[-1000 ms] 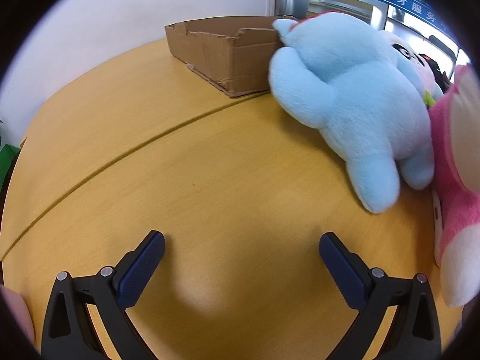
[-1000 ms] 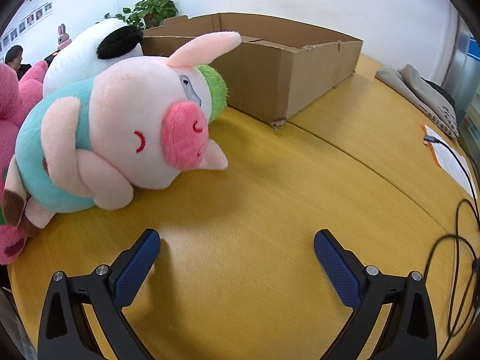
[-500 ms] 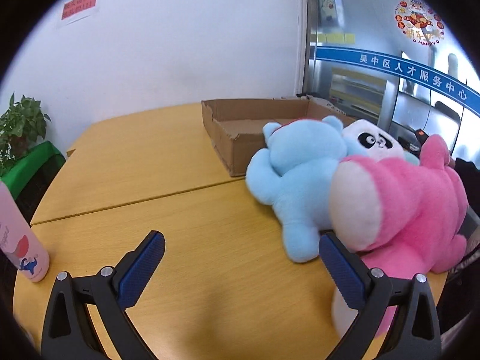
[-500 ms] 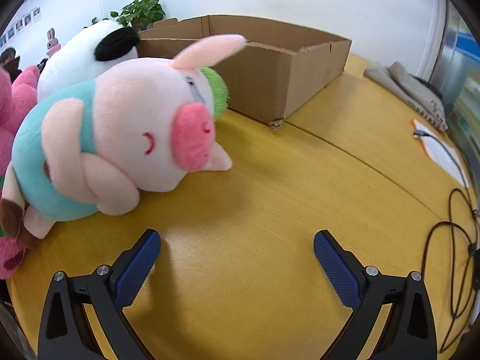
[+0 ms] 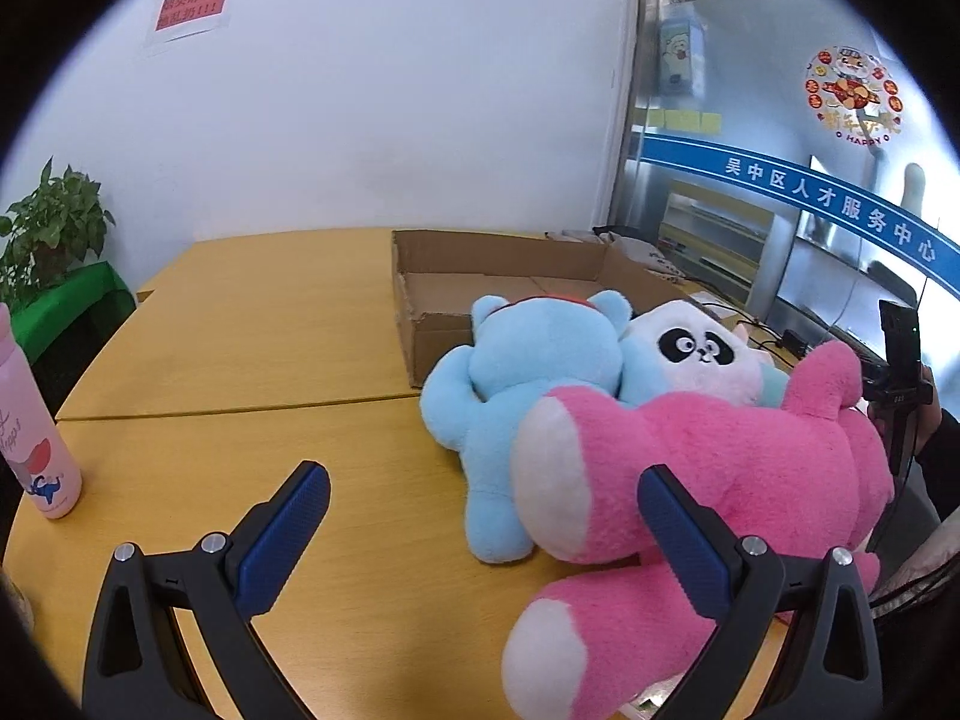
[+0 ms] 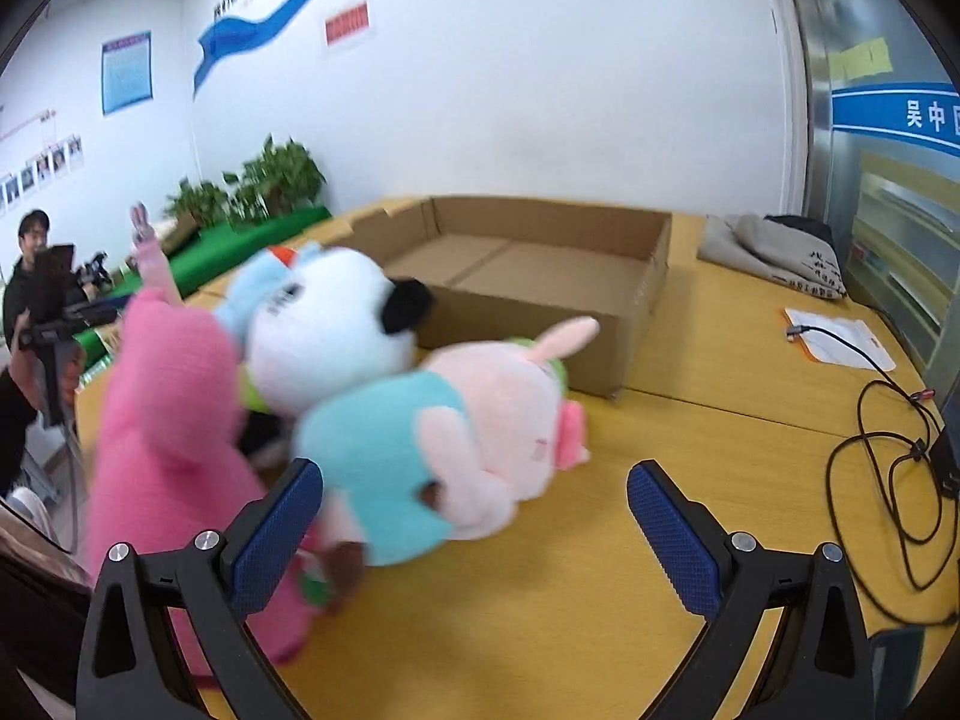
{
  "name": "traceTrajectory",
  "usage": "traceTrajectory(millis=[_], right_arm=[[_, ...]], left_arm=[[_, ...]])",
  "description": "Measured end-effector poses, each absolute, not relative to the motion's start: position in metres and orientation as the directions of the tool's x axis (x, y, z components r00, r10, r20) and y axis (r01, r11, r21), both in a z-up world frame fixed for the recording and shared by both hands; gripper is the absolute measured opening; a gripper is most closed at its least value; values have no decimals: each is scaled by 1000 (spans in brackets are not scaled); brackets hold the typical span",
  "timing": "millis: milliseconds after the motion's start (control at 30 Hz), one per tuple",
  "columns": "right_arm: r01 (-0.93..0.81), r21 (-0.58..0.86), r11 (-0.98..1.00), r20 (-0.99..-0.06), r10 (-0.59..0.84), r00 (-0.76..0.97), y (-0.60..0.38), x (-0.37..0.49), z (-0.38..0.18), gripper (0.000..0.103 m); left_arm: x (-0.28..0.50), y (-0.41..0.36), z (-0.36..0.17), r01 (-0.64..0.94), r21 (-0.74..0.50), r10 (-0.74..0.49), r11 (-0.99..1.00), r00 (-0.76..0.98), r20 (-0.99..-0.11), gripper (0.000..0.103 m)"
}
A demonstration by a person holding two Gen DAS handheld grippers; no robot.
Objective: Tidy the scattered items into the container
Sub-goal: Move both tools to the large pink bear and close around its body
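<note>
Plush toys heaped on the yellow wooden bench [image 5: 240, 360], just in front of the shallow brown cardboard box [image 5: 516, 282], which holds nothing yet. My left gripper [image 5: 483, 510] is spread wide and empty beside the large pink plush toy [image 5: 720, 462]; my right gripper [image 6: 474, 507] gapes empty over the pale pink plush pig in a teal shirt [image 6: 456, 432]. I judge a deep bite across a toy's body best, since soft pile may slip from a shallow pinch.
</note>
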State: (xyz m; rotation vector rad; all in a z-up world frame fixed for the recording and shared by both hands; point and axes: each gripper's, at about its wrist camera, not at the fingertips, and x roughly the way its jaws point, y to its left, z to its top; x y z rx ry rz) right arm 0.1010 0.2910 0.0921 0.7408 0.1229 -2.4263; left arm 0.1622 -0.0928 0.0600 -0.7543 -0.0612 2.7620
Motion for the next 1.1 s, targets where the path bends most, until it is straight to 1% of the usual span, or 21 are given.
traceTrajectory(millis=[167,267,367,500,667,867,1100], right_arm=[[598,133,-790,-498,-575,-649,267,138,96,103],[617,169,-769,-497,-607,-620,252,149,90,103],[626,205,-753,-493,-632,-598,241,153,82,103],[626,213,-750,-521,-629,-576,228,160,71,103],[618,246,-747,-529,-638,-559,220,158,67,103],[625,288,-726,-537,-663,-522,213,153,62,103],[643,304,-703,-545,-682,-488,205,143,61,103]], left_arm=[[182,-74,74,-353,-148,381,-924,-809,-447,102],[187,-54,77,-417,-147,436,-897,-780,-448,102],[186,-34,71,-472,-156,486,-868,-738,-468,102],[178,-18,55,-470,-176,490,-865,-714,-499,102],[168,-12,40,-446,-215,488,-869,-700,-522,102],[155,0,19,-443,-244,494,-863,-638,-590,102],[145,2,12,-433,-300,523,-850,-621,-584,103]])
